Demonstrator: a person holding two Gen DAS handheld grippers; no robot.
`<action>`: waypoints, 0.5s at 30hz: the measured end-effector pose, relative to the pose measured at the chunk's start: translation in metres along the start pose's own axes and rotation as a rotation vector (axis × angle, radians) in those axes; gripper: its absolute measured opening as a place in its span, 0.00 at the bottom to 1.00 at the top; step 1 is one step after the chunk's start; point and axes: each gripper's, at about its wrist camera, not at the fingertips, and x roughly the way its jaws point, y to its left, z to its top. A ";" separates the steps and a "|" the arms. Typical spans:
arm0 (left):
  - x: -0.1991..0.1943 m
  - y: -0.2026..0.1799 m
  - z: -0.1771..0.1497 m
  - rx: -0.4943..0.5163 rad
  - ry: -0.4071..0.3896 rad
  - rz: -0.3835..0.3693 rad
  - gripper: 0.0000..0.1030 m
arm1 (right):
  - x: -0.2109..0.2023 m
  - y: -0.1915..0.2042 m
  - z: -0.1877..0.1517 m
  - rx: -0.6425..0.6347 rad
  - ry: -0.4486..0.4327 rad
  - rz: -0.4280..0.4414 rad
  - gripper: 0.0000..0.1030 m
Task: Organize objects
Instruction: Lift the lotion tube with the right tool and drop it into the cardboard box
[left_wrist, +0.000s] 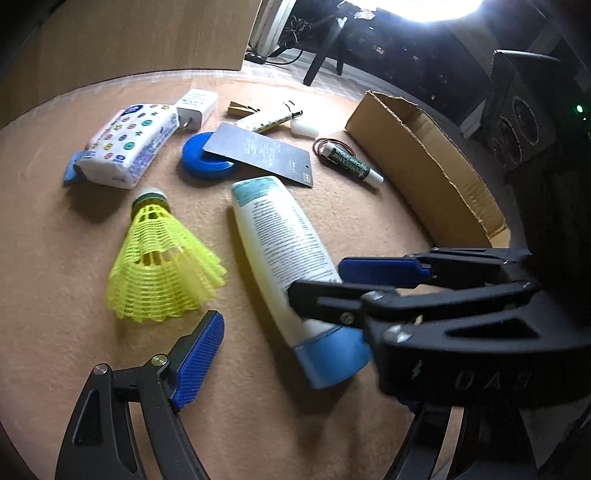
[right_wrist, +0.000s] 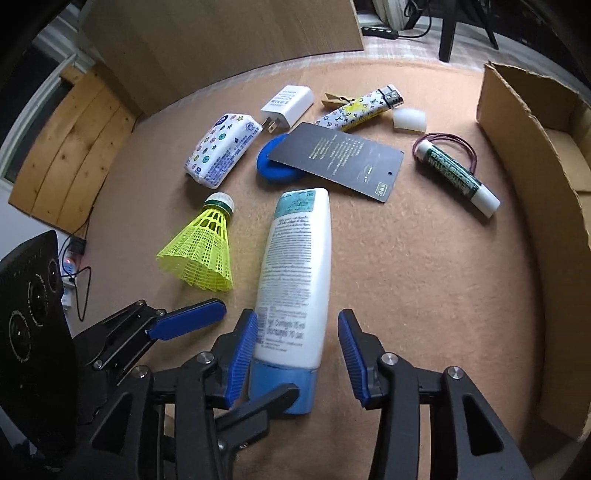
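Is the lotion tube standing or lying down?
Lying down: the tube rests flat on the mat, blue cap toward the camera.

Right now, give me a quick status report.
Right gripper open, straddling white lotion bottle with blue cap, not clamped. Left gripper open alongside. Yellow plastic shuttlecock close by; torn cardboard box unobstructed.

My right tongs (right_wrist: 297, 349) and left tongs (left_wrist: 284, 332) match — black angular linkage arms, silver screw heads at the joints, ribbed blue pads (right_wrist: 242, 354) — with faint embossed letters on one housing.
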 end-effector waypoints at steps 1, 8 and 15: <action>0.002 0.001 0.001 -0.007 0.002 -0.005 0.81 | 0.002 -0.001 0.000 0.000 0.006 0.006 0.41; 0.006 -0.002 0.002 -0.016 0.005 -0.052 0.66 | 0.012 -0.002 0.001 0.018 0.023 0.085 0.36; 0.004 -0.012 0.002 -0.023 0.004 -0.057 0.58 | 0.000 -0.008 -0.006 0.056 0.001 0.091 0.33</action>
